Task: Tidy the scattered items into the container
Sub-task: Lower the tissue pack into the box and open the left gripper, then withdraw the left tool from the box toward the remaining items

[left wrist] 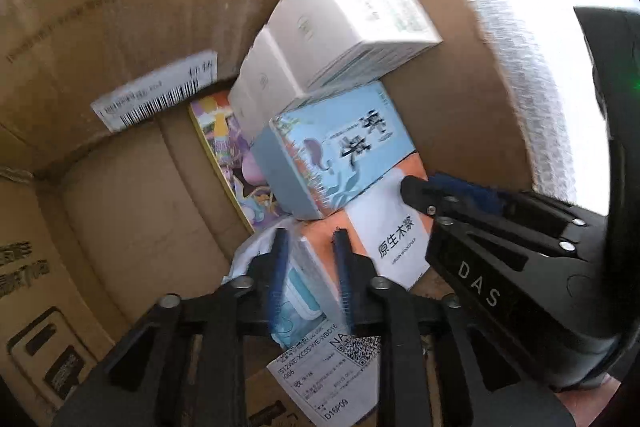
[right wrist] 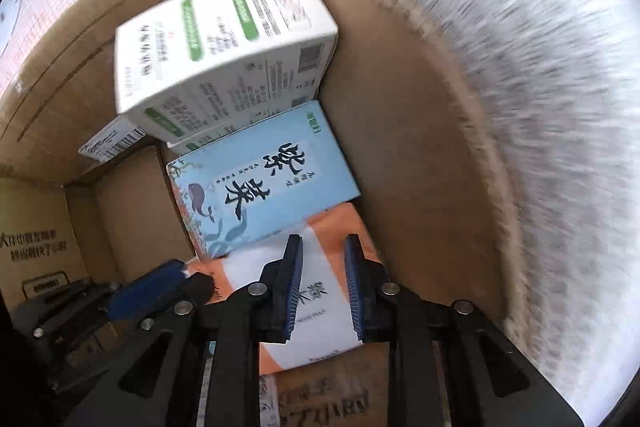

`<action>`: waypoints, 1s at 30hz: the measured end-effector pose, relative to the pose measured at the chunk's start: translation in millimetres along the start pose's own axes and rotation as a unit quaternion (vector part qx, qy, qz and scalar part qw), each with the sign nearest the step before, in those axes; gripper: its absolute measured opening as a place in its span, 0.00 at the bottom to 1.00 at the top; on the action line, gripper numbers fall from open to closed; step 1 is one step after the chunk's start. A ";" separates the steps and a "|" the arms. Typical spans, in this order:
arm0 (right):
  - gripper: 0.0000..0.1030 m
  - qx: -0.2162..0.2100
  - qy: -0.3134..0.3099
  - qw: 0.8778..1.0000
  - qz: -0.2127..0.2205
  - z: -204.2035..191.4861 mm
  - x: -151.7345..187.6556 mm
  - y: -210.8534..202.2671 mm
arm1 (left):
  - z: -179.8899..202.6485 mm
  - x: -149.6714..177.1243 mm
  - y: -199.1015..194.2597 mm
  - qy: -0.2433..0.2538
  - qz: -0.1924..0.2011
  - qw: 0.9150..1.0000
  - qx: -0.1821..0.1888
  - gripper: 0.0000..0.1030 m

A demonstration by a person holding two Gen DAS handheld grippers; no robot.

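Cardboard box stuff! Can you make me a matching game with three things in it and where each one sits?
Things:
1. white box
2. blue box
3. orange pack

Places:
A. in the middle of the row
B. nearest the right gripper
C. farthest back, leaning on top

Pairs: 1-C, 2-A, 3-B

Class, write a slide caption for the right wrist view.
Right gripper open above orange tissue pack in cardboard box.
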State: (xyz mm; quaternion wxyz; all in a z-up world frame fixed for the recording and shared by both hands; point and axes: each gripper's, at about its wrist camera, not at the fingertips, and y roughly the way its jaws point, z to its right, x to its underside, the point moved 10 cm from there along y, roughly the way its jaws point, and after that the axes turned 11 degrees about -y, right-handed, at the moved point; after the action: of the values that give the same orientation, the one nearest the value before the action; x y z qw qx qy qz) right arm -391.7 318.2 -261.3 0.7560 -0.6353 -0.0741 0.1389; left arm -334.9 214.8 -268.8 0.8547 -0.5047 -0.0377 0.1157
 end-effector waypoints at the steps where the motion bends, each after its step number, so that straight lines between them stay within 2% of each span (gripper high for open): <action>1: 0.17 0.015 -0.005 1.000 0.008 -0.6 -0.1 -7.7 | 2.3 1.5 -6.7 0.009 0.009 1.000 -0.004 0.41; 3: 0.17 0.025 -0.019 0.999 0.020 -7.2 0.2 -23.4 | 6.2 4.5 -20.0 0.020 0.021 1.000 -0.009 0.47; 8: 0.17 0.036 -0.039 0.998 0.041 -26.9 4.1 -64.5 | 3.1 29.8 -59.1 0.035 0.045 0.998 -0.013 0.55; 9: 0.17 0.041 -0.041 0.997 0.045 -31.0 4.9 -73.0 | 9.6 21.4 -61.7 0.036 0.053 0.998 -0.014 0.55; 12: 0.17 0.043 -0.042 0.996 0.058 -34.2 9.1 -89.8 | 6.5 25.9 -83.8 0.039 0.064 0.997 -0.011 0.56; 13: 0.17 0.045 -0.043 0.996 0.062 -35.0 12.2 -96.3 | 13.9 22.1 -71.6 0.040 0.066 0.997 -0.013 0.56; 15: 0.17 0.050 -0.045 0.995 0.067 -38.7 30.4 -109.2 | 13.7 27.1 -81.1 0.047 0.078 0.996 -0.017 0.56; 16: 0.17 0.052 -0.048 0.995 0.069 -27.0 40.2 -115.9 | 11.1 25.8 -77.4 0.050 0.082 0.995 -0.018 0.56; 19: 0.17 0.062 -0.054 0.994 0.074 -32.6 50.5 -127.0 | 8.4 29.5 -85.4 0.062 0.098 0.993 -0.018 0.56; 25: 0.17 0.079 -0.058 0.992 0.078 -47.3 68.3 -160.5 | 13.8 45.0 -126.4 0.091 0.130 0.987 -0.016 0.56; 30: 0.17 0.101 -0.068 0.987 0.108 -63.4 77.7 -196.3 | 19.2 54.8 -163.3 0.109 0.162 0.981 -0.004 0.56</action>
State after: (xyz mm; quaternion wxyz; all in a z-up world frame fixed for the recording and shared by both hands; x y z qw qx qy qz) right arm -276.8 252.0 -85.2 0.7899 -0.5492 -0.0421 0.2696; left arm -259.2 168.4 -120.0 0.8218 -0.5168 0.1371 0.1967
